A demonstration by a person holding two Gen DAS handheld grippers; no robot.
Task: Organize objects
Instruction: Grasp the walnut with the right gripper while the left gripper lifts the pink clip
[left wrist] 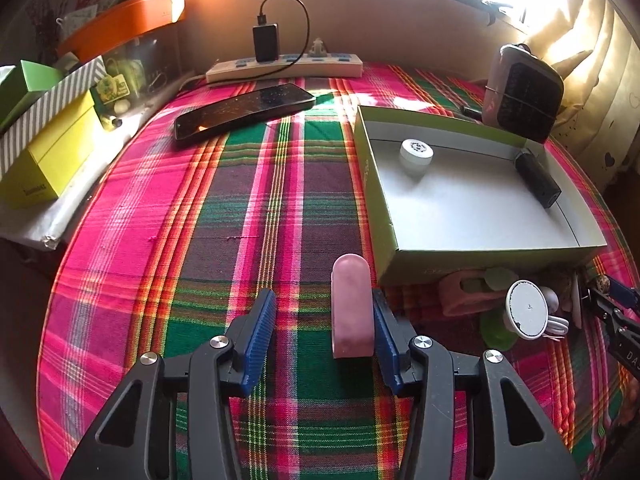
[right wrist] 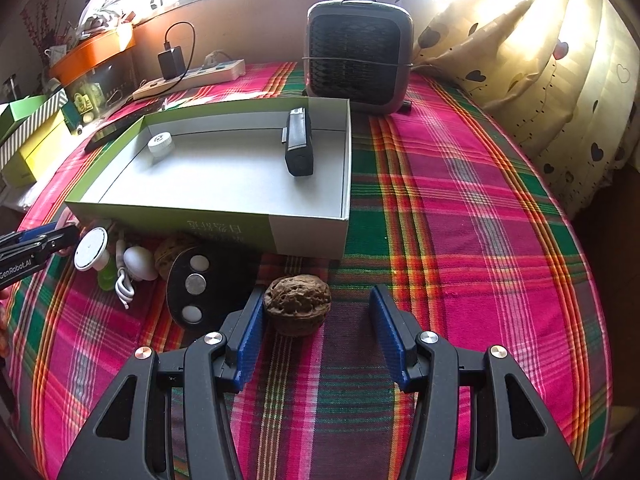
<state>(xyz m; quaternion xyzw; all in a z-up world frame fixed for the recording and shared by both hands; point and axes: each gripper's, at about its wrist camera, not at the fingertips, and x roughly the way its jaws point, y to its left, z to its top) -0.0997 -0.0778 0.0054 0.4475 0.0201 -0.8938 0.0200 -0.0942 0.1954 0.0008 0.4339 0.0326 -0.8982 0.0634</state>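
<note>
Beside green box point(left wrist: 376, 200) near wall: left claw point(left wrist: 325, 320) spread, pink case point(left wrist: 352, 308) touching one pad only. Right claw point(right wrist: 318, 320) spread around walnut point(right wrist: 298, 304), unclamped. Open cloth right of box.

A black two-finger left gripper point(left wrist: 325, 316) with blue ribbed pads hung over a pink, green and maroon plaid tablecloth point(left wrist: 248, 216), its jaws apart; a pink rounded oblong block point(left wrist: 352, 307) stood between them, against the right pad and clear of the left one. Just beyond lay a shallow green cardboard box with a white floor point(left wrist: 480, 208), holding a small white round jar point(left wrist: 416, 155) and a black oblong device point(left wrist: 537, 181). A black smartphone point(left wrist: 244, 113) lay further back, before a white power strip point(left wrist: 285, 67). A white round disc point(left wrist: 527, 309) sat below the box's near wall
</note>
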